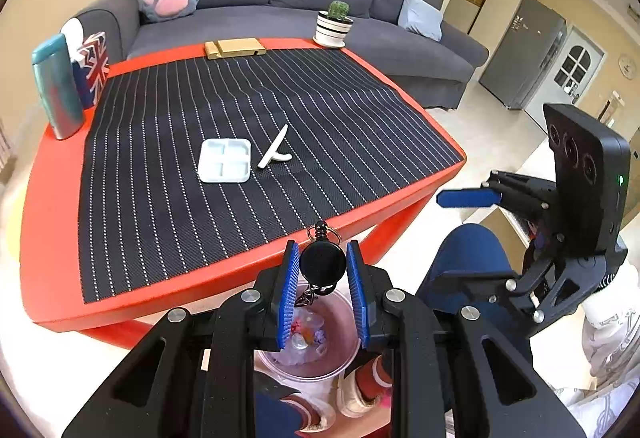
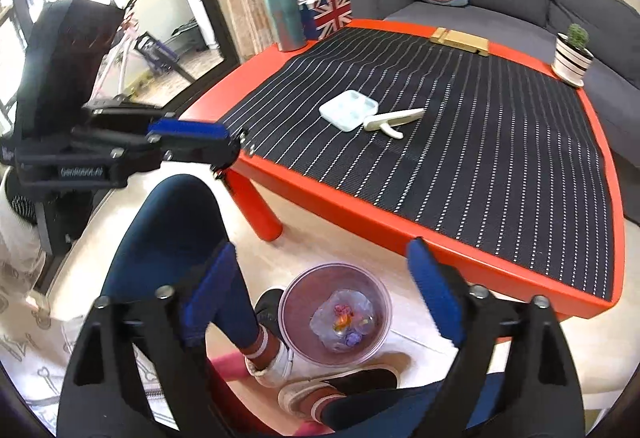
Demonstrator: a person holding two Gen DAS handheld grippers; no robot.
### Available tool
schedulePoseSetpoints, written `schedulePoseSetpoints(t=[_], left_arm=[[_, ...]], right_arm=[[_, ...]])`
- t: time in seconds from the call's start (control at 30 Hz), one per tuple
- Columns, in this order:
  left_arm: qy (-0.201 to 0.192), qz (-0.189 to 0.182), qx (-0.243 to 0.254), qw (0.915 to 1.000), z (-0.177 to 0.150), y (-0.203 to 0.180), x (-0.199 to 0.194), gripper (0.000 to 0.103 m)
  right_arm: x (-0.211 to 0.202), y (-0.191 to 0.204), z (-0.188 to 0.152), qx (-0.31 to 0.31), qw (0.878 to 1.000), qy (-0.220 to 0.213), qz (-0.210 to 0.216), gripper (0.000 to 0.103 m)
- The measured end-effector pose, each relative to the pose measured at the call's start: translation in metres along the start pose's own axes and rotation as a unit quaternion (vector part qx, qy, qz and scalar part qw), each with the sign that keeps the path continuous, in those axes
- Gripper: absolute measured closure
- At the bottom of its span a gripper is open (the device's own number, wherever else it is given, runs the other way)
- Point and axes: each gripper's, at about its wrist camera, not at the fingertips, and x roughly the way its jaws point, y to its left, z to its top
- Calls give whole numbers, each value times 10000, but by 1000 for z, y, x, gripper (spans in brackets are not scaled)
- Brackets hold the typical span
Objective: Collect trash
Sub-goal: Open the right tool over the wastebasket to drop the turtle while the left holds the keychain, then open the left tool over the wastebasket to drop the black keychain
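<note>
Round black retractable badge reel with dangling chain, upright, above the bin. Translucent purple plastic bin on the floor beside the tabletop; crumpled clear wrappers inside.

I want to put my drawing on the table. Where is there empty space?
The striped mat is bare in front of the white tray and hook, and between them and the wooden stand. The bottle corner is crowded.

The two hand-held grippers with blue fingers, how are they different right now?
The left hand-held gripper is pinched shut on a round black badge reel; the right hand-held gripper stands wide open with nothing between its fingers. The left one hangs right above the bin, while the right one's gap frames the same bin on the floor from the side. Both are black with blue pads and point downward.
</note>
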Motion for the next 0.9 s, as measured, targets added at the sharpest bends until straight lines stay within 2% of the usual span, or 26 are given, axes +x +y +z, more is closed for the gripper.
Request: schedulePoseSetpoints(t=[0.2, 0.9], left_arm=[[47, -85, 93, 9999, -4, -6, 3, 79], [227, -223, 387, 9987, -12, -29, 12, 79]], right_arm=[[-5, -5, 0, 142, 9998, -64, -140, 10], [-24, -21, -6, 480, 9981, -274, -288, 9]])
